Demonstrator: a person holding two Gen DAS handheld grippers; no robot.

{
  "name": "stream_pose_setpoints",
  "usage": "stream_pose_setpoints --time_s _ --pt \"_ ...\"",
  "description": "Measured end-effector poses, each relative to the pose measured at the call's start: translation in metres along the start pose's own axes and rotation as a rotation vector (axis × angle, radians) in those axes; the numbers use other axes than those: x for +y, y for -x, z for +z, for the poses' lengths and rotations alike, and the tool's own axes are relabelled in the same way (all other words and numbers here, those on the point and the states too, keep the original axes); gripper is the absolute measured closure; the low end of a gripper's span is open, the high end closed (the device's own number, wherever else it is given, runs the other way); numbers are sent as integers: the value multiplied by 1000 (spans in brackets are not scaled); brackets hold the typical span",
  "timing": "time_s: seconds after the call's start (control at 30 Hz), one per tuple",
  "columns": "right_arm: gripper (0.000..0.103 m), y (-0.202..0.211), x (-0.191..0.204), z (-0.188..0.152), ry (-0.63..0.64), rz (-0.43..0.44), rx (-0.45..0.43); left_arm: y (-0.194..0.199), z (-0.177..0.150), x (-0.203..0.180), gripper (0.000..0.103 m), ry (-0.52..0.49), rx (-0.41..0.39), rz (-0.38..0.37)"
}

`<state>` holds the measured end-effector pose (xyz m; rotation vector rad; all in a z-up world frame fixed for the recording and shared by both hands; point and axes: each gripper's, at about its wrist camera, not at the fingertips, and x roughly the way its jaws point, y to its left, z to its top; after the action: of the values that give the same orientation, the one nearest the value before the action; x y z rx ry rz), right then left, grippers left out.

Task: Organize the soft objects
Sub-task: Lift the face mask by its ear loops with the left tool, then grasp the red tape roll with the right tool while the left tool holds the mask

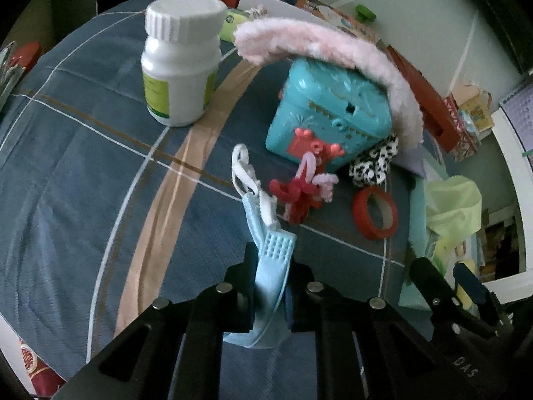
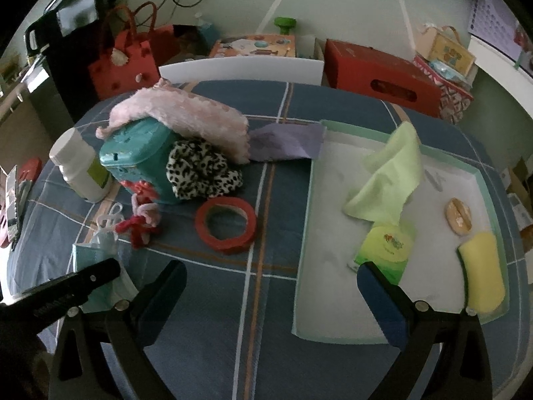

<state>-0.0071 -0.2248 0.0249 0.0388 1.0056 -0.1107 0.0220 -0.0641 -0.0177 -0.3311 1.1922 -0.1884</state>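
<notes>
Left wrist view shows the left gripper (image 1: 266,286) pointing steeply down at the desk (image 1: 83,173), which carries a blue checked cloth. Its jaws are closed on a light blue face mask (image 1: 266,283); the mask hangs between them and its white ear loops (image 1: 246,180) trail up over the cloth. Just past the loops lie red and pink pipe cleaners (image 1: 299,193), a red tape ring (image 1: 374,213) and a teal box (image 1: 329,113) with a pink fluffy cloth (image 1: 319,50) draped over it. A white bottle (image 1: 181,63) stands to the left; its green label is too blurred to read. On the black frame at the lower right, the letters "DAS" can be read.

In the right wrist view the right gripper (image 2: 276,300) also tilts downward, with its jaws wide apart and nothing between them. A white tray (image 2: 333,233) on the right side holds a light green cloth (image 2: 386,180), a green packet (image 2: 386,246) and a yellow sponge (image 2: 483,273).
</notes>
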Motion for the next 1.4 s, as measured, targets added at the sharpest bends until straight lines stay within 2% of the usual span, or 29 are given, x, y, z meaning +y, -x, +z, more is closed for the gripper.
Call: stream_pose_setpoints --time_s 0.3,0.47,0.63,1.03,1.2,1.23,1.4 --pt "0 -10 27 6 109 24 -14 29 17 38 90 68 -77 13" --pt "0 -20 35 9 123 44 -10 40 11 61 90 100 -106 7" --pt "0 -35 34 9 115 47 26 43 11 64 90 115 -127 14" --pt "19 -56 23 16 54 83 58 39 9 64 90 117 -115 9" --pt "29 -69 24 17 53 97 95 38 10 64 90 115 -112 8" --pt "33 -72 26 17 59 91 99 38 10 64 90 114 -111 7" --pt "36 -78 27 20 70 85 100 38 10 65 90 112 -108 3"
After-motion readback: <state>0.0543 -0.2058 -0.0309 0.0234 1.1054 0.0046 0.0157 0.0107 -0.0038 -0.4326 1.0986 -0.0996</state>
